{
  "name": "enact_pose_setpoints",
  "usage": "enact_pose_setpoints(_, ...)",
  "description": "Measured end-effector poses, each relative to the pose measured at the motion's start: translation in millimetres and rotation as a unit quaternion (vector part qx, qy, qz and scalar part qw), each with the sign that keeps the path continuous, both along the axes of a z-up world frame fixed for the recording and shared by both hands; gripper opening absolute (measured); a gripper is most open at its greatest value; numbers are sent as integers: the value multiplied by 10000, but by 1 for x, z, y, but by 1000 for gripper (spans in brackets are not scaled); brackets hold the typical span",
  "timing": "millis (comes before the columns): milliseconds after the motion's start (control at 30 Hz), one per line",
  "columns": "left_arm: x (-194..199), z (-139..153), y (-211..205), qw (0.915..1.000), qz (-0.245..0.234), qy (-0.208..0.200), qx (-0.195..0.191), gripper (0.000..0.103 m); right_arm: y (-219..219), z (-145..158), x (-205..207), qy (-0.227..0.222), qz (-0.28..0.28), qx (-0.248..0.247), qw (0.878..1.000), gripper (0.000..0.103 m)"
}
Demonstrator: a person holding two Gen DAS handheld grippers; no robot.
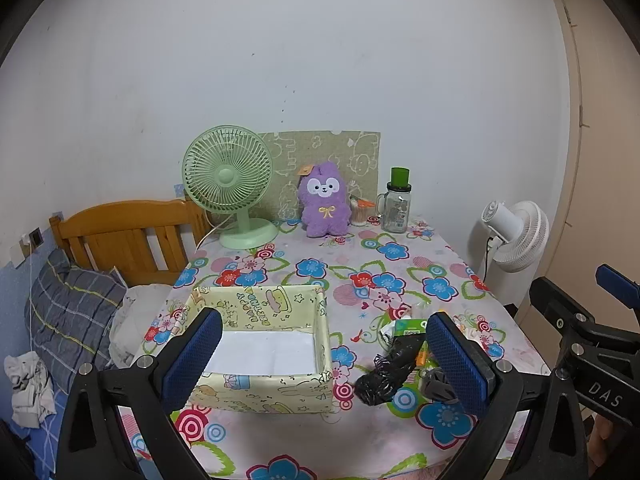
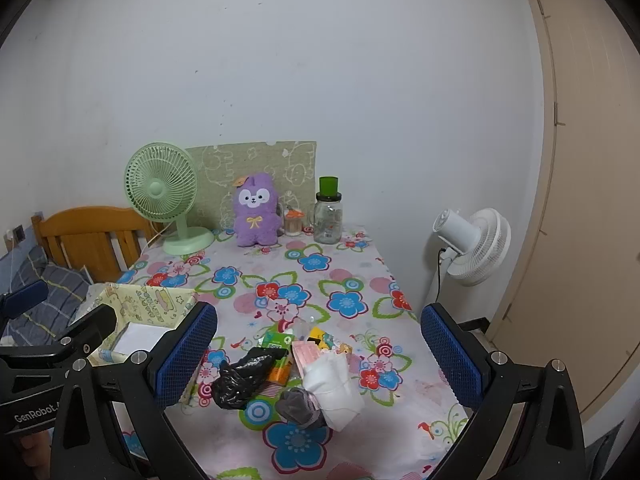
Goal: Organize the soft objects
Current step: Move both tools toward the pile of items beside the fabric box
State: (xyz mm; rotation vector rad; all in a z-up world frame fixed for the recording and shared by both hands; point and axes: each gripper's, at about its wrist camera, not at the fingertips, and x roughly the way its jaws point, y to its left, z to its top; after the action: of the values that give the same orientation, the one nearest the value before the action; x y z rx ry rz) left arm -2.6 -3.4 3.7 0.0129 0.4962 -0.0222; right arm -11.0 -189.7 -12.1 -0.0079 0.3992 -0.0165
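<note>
Both the left gripper (image 1: 324, 354) and right gripper (image 2: 320, 350) hover with jaws wide and empty above the tabletop's (image 2: 340, 276) near edge, box (image 1: 280, 354) left, soft pile (image 2: 332, 384) right, bare cloth beyond.

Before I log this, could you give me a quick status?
Both grippers open, empty. Soft pile loose beside empty box. Nothing blocking.

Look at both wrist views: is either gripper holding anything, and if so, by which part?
Nothing is held. The left gripper and right gripper both have jaws wide open above the table, with the black bag and white cloth bundle lying untouched on the tablecloth.
</note>
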Motion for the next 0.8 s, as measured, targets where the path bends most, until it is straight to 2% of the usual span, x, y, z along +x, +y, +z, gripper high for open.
enact_pose_setpoints(800,-4,1,-2,9999,-9,-83,-63,103,-3,3,-4,-89,5,32,10000,103)
